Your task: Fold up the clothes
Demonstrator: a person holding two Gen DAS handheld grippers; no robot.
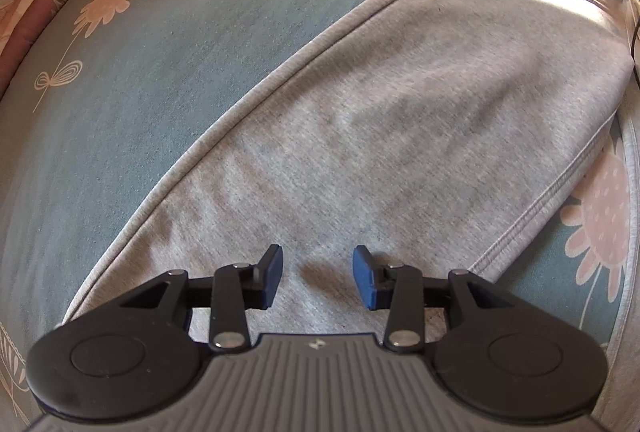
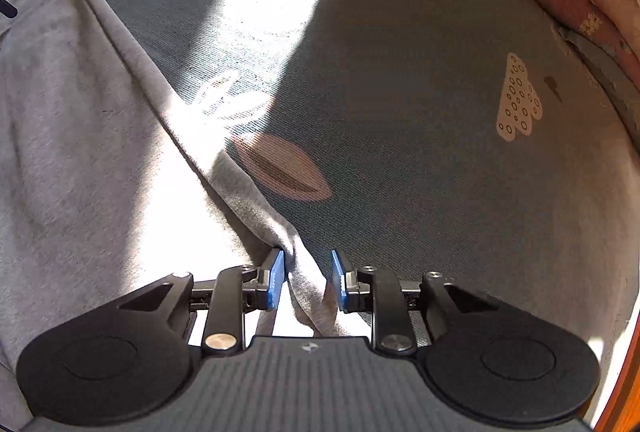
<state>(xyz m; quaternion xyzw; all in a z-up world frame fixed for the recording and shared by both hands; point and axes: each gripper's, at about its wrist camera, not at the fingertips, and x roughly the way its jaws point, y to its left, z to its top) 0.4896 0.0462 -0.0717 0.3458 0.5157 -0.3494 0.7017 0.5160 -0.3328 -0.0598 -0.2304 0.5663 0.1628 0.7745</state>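
The grey garment lies flat on a teal bedsheet that is printed with pale flowers. In the left wrist view the garment runs as a long band from about 7 o'clock, under the tool, up to about 1 o'clock, where the other tool is seen. This is its long axis.

The left gripper points steeply down over the middle of the cloth. Its blue pads stand apart and nothing is between them; only flat cloth is seen below, so this gripper is released and grasps nothing.

The right gripper is at the far end of the garment. In the right wrist view a narrow gathered tail of the grey garment rises from the sheet and passes between its blue pads. The left pad seems to touch the cloth, but on the right side I see a small gap, so I judge this a loose hold, not a firm clamp. From these fingers the body of the garment spreads away toward 10 and 11 o'clock, and the bare bedsheet lies toward 1 and 2 o'clock.

I think the coming move is a fold along the long axis. The right gripper is the nearer one to an end; it must first close well on the tail. The left gripper has no edge between its fingers.
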